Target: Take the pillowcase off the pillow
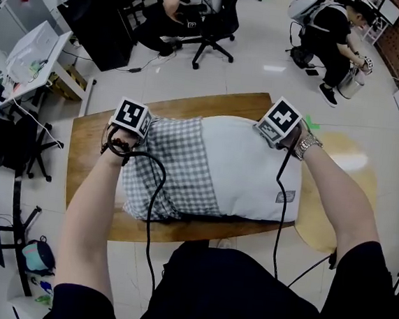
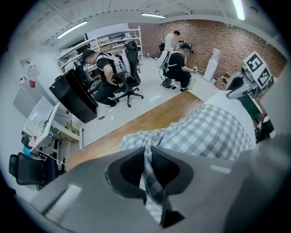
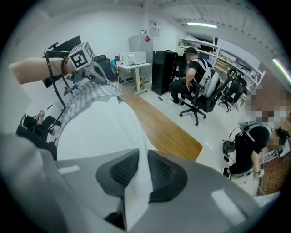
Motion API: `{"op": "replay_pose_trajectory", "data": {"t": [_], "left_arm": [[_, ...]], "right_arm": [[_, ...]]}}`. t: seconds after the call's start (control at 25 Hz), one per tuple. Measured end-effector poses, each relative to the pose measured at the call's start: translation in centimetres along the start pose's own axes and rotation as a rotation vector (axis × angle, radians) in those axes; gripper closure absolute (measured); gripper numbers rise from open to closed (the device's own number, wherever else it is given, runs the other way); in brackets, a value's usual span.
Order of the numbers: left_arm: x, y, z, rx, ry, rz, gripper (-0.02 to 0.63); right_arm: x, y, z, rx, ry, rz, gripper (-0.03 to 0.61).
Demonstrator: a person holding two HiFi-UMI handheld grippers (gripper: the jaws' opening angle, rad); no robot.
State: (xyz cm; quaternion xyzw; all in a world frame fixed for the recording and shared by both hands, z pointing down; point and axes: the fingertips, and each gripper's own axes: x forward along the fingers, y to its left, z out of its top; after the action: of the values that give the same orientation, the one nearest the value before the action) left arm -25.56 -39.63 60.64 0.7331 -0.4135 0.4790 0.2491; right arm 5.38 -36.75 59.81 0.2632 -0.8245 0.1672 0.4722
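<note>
As arms [image 1: 93,208] angle down, left hand-held gripper [image 2: 146,170] pinches pillowcase [image 1: 174,167], right hand-held gripper [image 3: 138,175] pillow [image 1: 247,170]

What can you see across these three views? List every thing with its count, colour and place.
table: one, brown wood, under the pillow
pillow: one, white, lying on the table
pillowcase: one, grey-and-white check, over the pillow's end by the left gripper
chairs: several, black, on the floor beyond and beside the table
people: at least two, mostly dark clothes, beyond the table
left gripper: one, grey, shut on the pillowcase
right gripper: one, grey, shut on the pillow's bare end
</note>
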Motion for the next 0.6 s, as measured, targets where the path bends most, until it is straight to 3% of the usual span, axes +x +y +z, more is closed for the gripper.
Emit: {"op": "replay_pose_trajectory", "data": {"t": [0.2, 0.52, 0.6], "left_arm": [[-0.6, -0.5, 0.5, 0.031, -0.068, 0.017, 0.548], [-2.2, -2.8, 0.2, 0.038, -0.160, 0.037, 0.514], [-3.3, -3.6, -2.7, -0.012, -0.085, 0.055, 0.509]], "right_arm": [[-0.3, 0.0, 1.1, -0.097, -0.084, -0.084, 0.430], [-2.1, 1.5, -0.1, -0.129, -0.138, -0.112, 0.402], [-2.2, 2.5, -0.9, -0.138, -0.140, -0.110, 0.402]]}}
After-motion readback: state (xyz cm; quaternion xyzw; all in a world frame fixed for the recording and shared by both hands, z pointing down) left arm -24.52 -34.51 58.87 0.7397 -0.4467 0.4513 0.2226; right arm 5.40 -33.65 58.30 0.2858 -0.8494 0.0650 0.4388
